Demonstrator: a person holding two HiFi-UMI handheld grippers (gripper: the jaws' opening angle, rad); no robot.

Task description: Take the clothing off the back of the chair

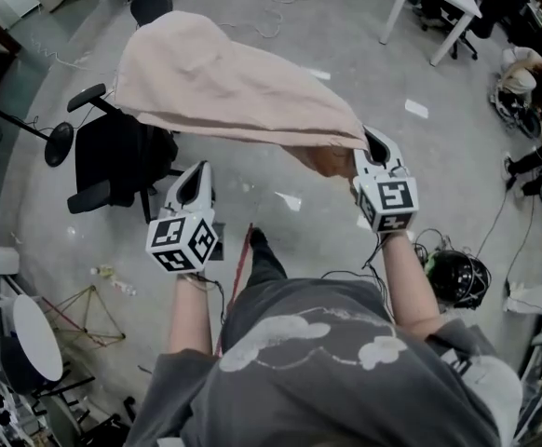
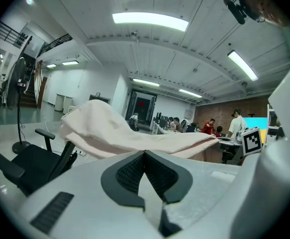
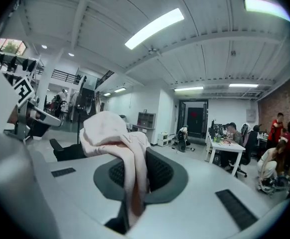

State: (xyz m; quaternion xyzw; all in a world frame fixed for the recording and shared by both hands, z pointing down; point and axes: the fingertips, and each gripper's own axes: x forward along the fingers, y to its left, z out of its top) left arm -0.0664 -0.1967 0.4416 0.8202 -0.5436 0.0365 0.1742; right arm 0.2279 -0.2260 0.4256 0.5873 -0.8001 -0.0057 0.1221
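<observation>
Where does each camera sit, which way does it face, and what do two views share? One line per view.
Head view: on the person's head, facing steeply down at the pale pink fabric garment, black office chair, the person's forearms, left claw and right claw.
Left gripper view: on the left claw, facing roughly level along its empty, closed jaws towards garment and chair.
Right gripper view: on the right claw, facing along jaws clamped on the garment.
Shared: all views show the garment.
</observation>
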